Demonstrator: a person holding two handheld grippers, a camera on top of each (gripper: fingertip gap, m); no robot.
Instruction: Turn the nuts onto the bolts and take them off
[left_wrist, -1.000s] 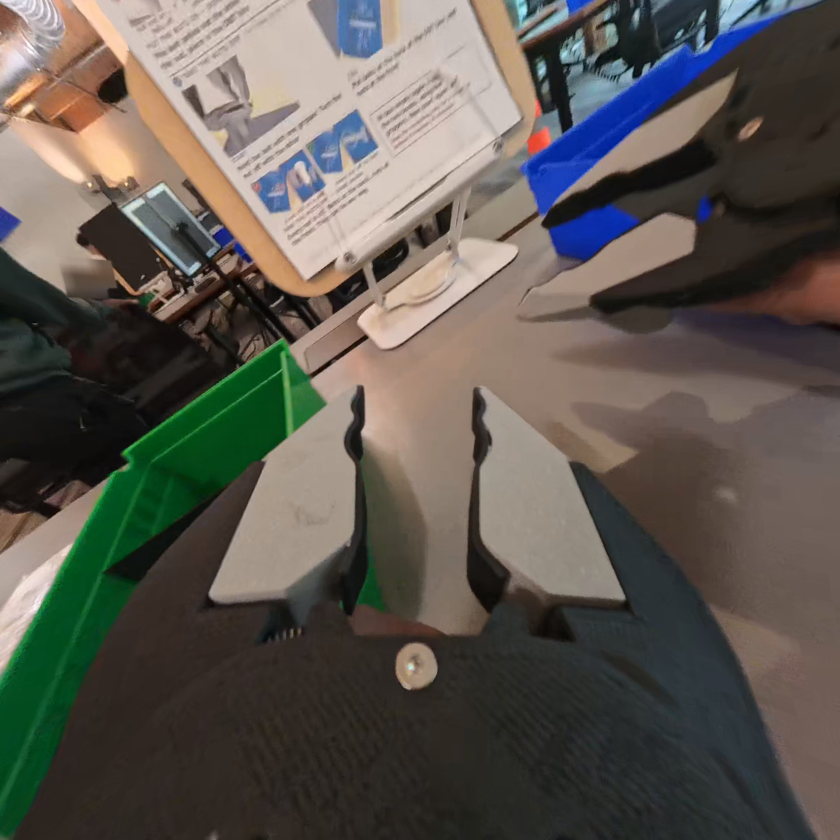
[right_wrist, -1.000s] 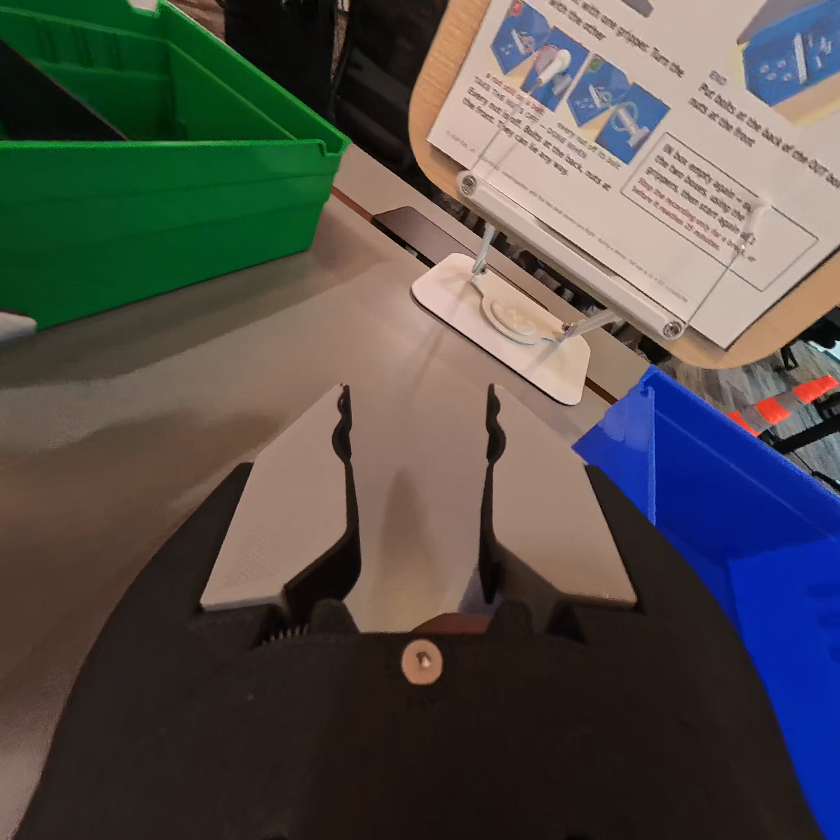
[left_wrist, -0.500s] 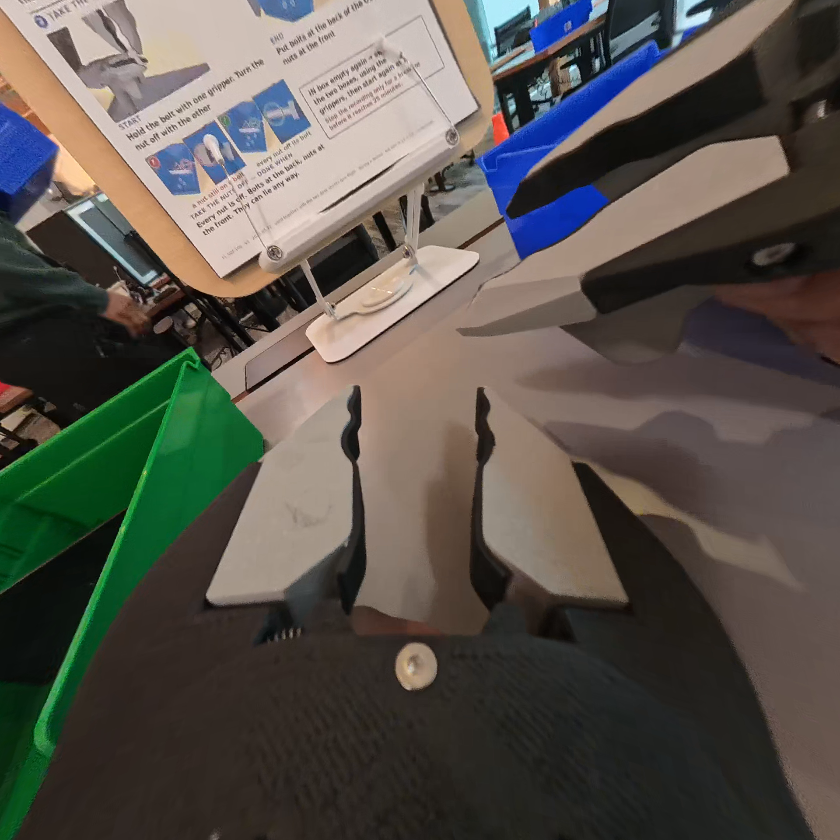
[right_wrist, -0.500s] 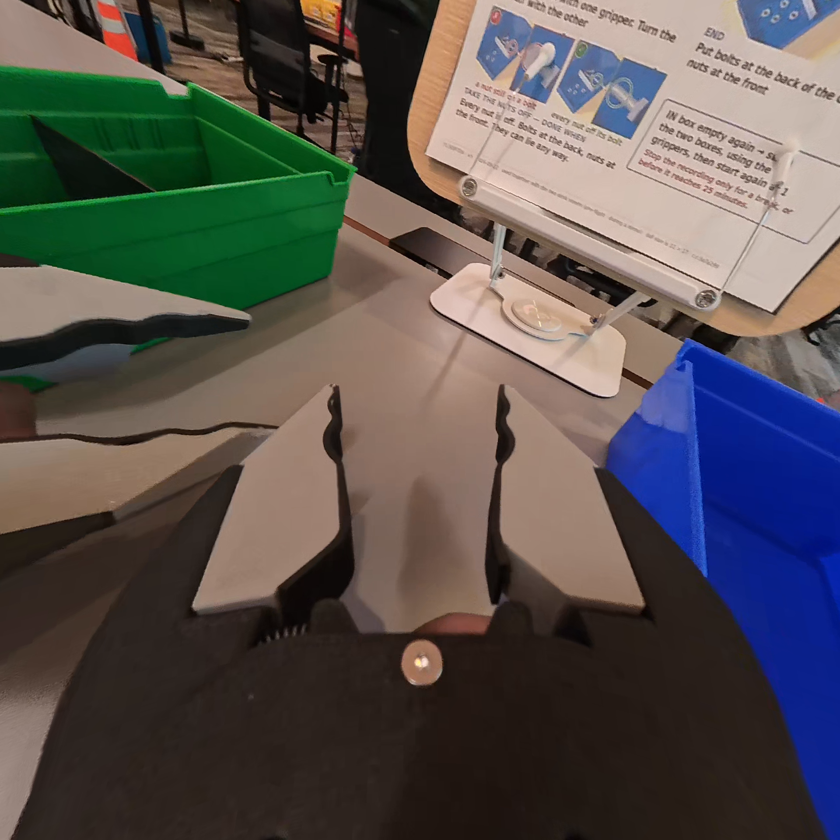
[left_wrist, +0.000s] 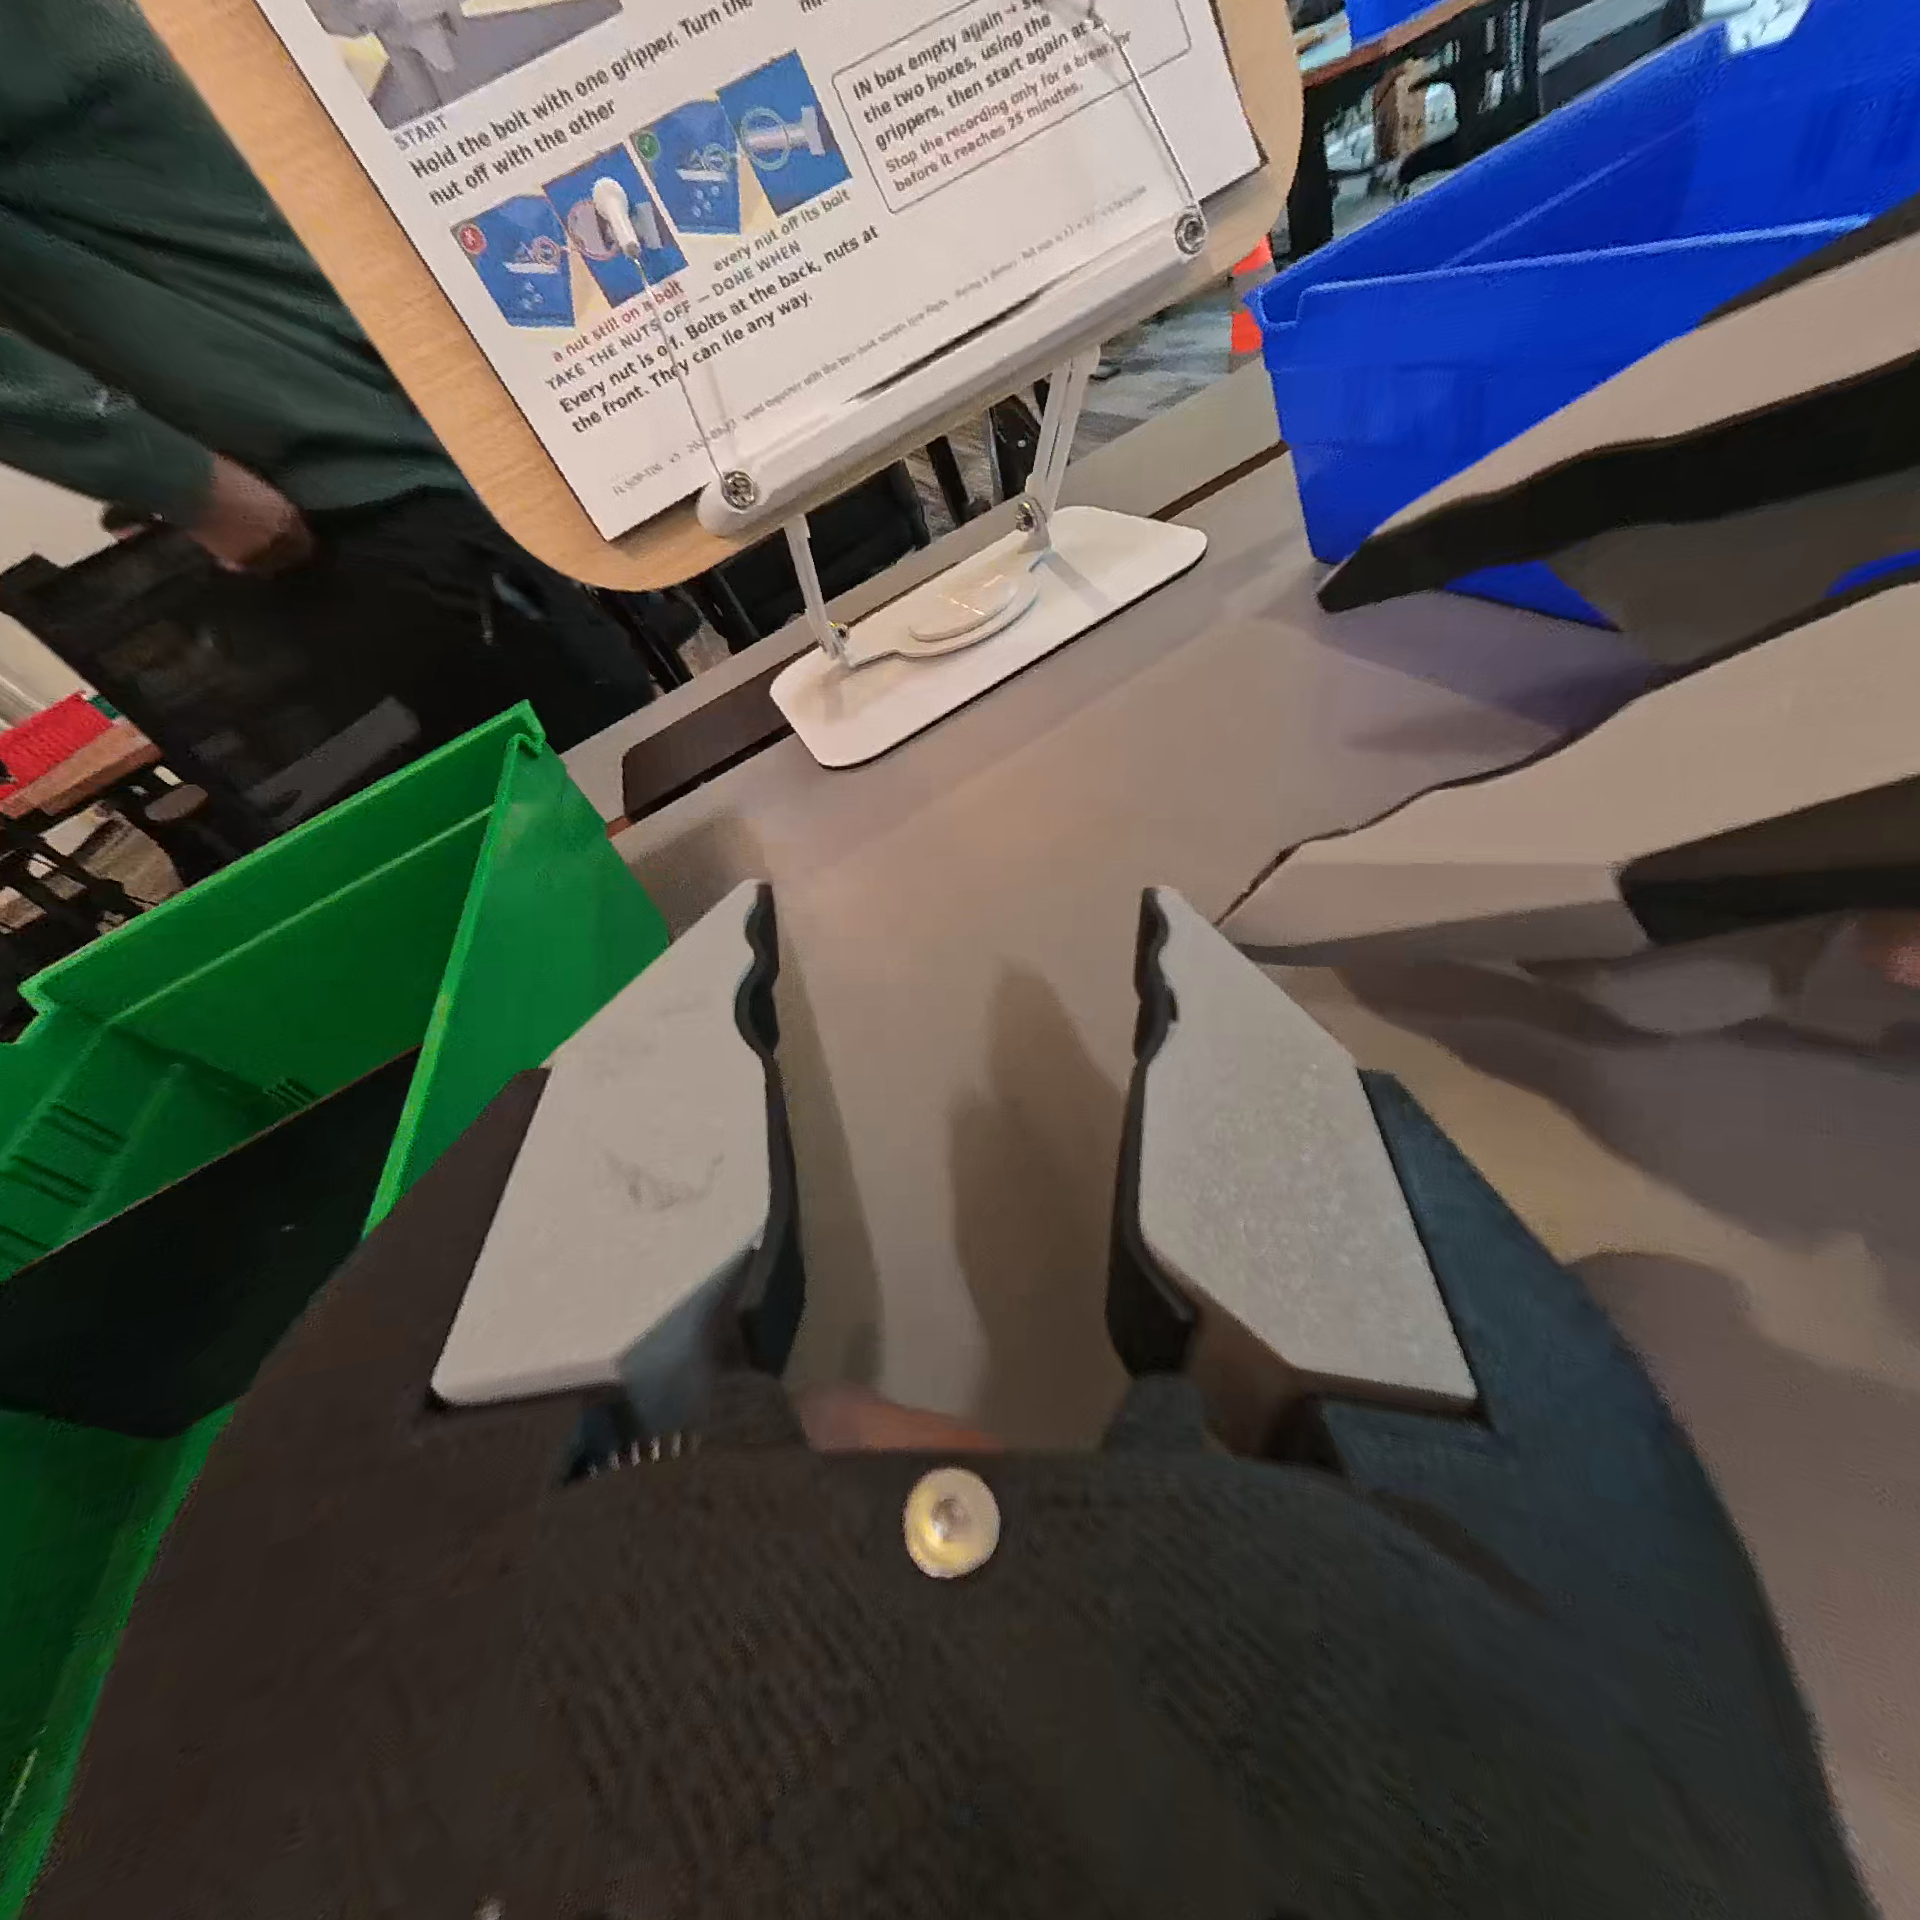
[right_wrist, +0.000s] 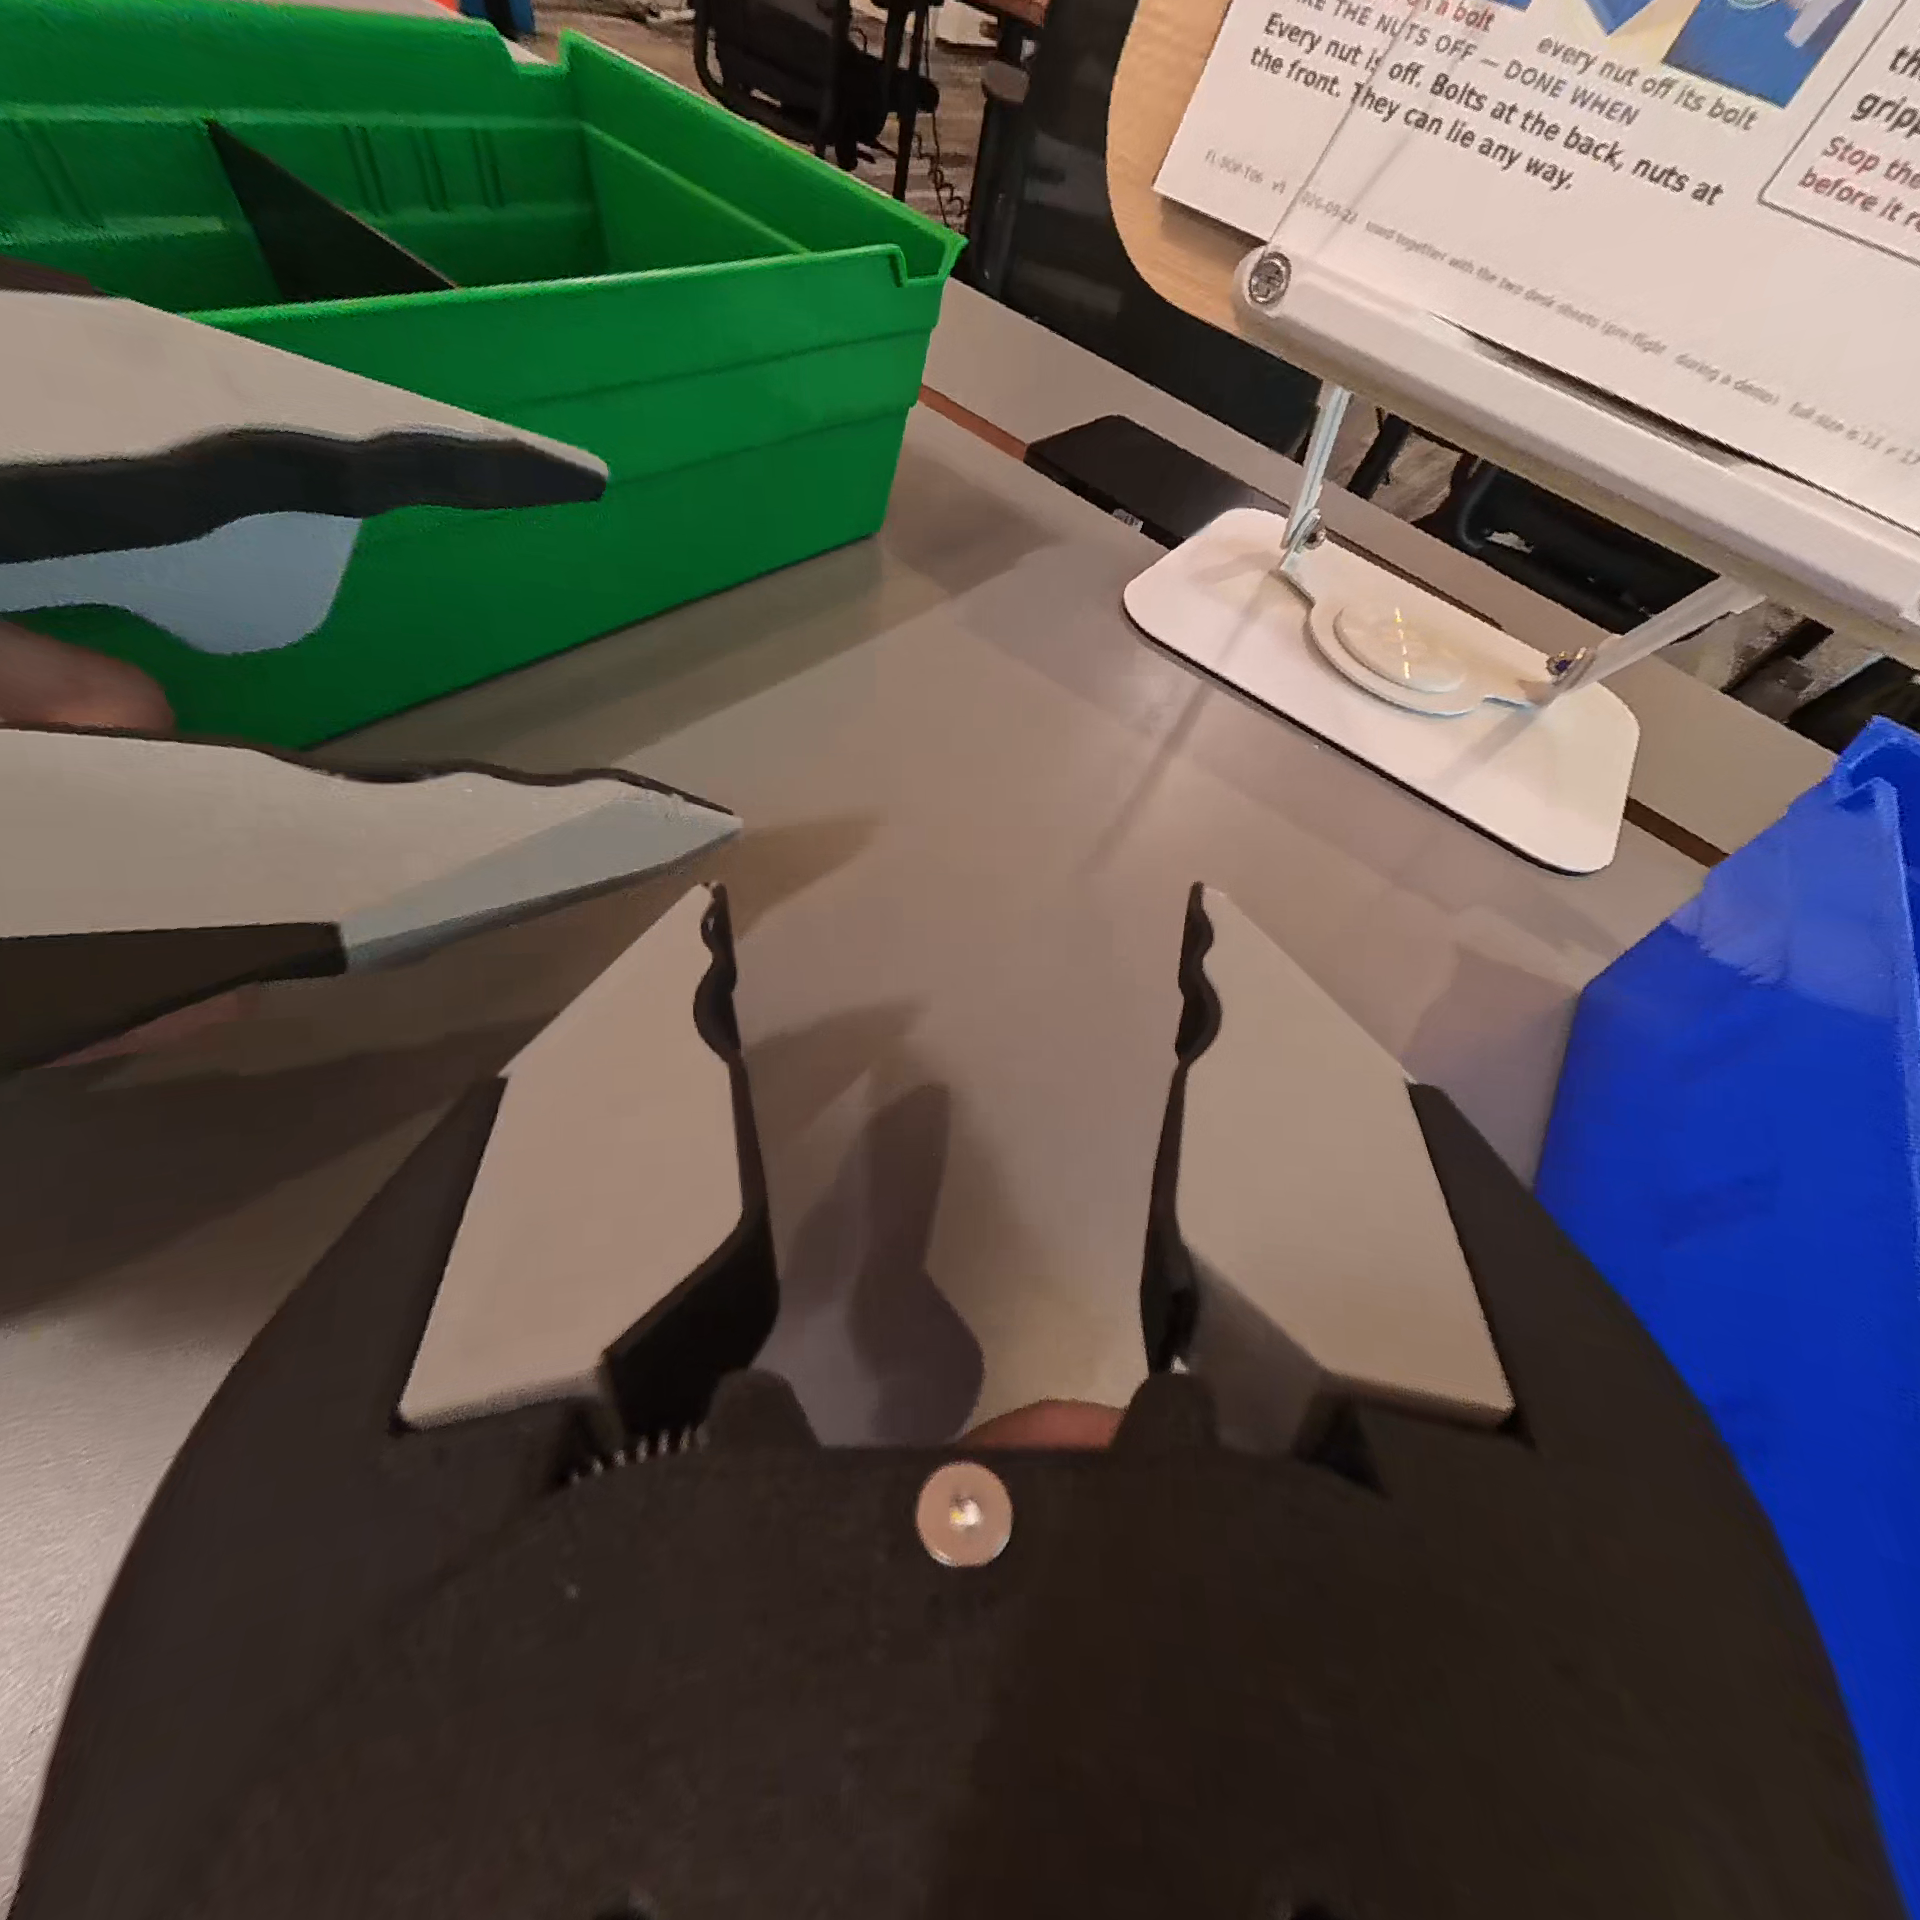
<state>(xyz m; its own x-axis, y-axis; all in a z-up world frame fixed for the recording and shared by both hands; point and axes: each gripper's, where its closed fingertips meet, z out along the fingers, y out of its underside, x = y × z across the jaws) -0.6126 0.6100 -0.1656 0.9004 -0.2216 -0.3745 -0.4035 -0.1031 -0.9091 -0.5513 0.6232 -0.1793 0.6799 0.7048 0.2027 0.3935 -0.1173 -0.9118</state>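
Observation:
No nut or bolt shows in either view. My left gripper (left_wrist: 951, 914) is open and empty above the grey table (left_wrist: 1039, 831), with the green bin (left_wrist: 312, 987) close on its left. My right gripper (right_wrist: 951, 914) is open wider and empty, with the blue bin (right_wrist: 1766, 1143) close on its right. The right gripper also shows at the right of the left wrist view (left_wrist: 1278, 748), open. The left gripper also shows at the left of the right wrist view (right_wrist: 665, 644), open. The two grippers are close together, side by side.
A white stand (left_wrist: 987, 623) holding an instruction sheet on a wooden board (left_wrist: 727, 208) stands at the table's back edge between the bins. The green bin has a black divider (right_wrist: 312, 239). A person in a dark green sleeve (left_wrist: 156, 312) stands behind the table.
Both grippers have drawn closer to each other and their jaws have opened wider. The left view has swung so the stand sits more centred.

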